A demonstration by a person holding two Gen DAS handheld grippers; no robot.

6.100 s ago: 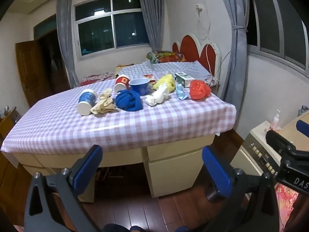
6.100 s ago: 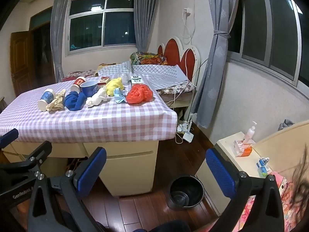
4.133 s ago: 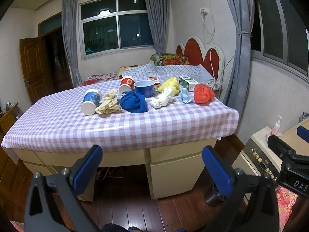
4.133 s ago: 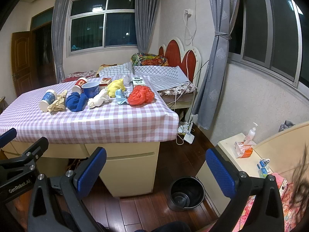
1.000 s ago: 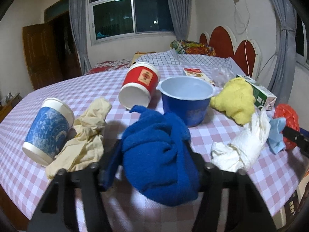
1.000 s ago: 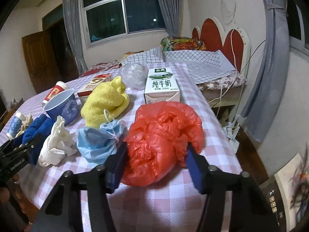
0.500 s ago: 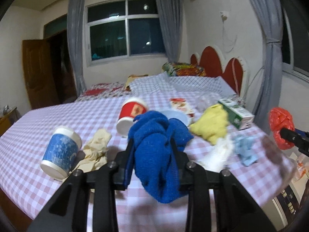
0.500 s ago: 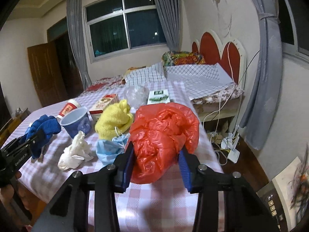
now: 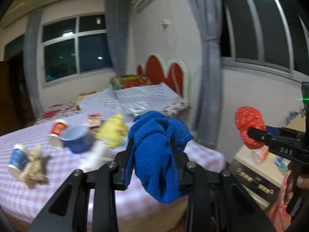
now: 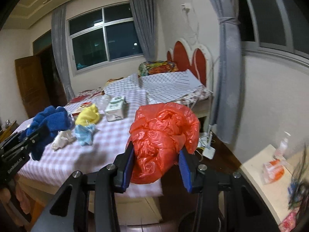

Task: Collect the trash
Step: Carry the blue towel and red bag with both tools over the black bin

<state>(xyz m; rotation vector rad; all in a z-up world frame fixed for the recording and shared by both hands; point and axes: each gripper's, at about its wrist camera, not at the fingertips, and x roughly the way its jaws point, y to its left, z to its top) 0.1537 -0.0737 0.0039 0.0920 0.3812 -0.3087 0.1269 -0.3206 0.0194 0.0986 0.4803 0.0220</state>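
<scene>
Left gripper point(image 9: 152, 154) is raised above the near table edge, pointing slightly down, jaws clamped narrow on the blue cloth point(image 9: 158, 154), which bulges above the fingers and hangs below them clear of the table point(image 9: 58, 183). Right gripper point(image 10: 156, 160) is likewise lifted, jaws closed on the crumpled red plastic bag point(image 10: 164, 135); in the left wrist view the bag sits at 3 o'clock, held beyond the table's right edge. Containers on the checked tablecloth: blue bowl point(image 9: 77, 138) tilted at 9 o'clock, contents not visible; red paper cup point(image 9: 57, 133) lying just beside it; blue-patterned cup point(image 9: 18, 159) on its side at far left, touching a beige crumpled rag point(image 9: 33, 166). Milk carton point(image 10: 115, 111) stands upright at 11 o'clock in the right wrist view. Remaining loose items: yellow cloth point(image 10: 88, 117), light blue wad point(image 10: 85, 132), white wad point(image 10: 62, 139). Both views are motion-blurred.
</scene>
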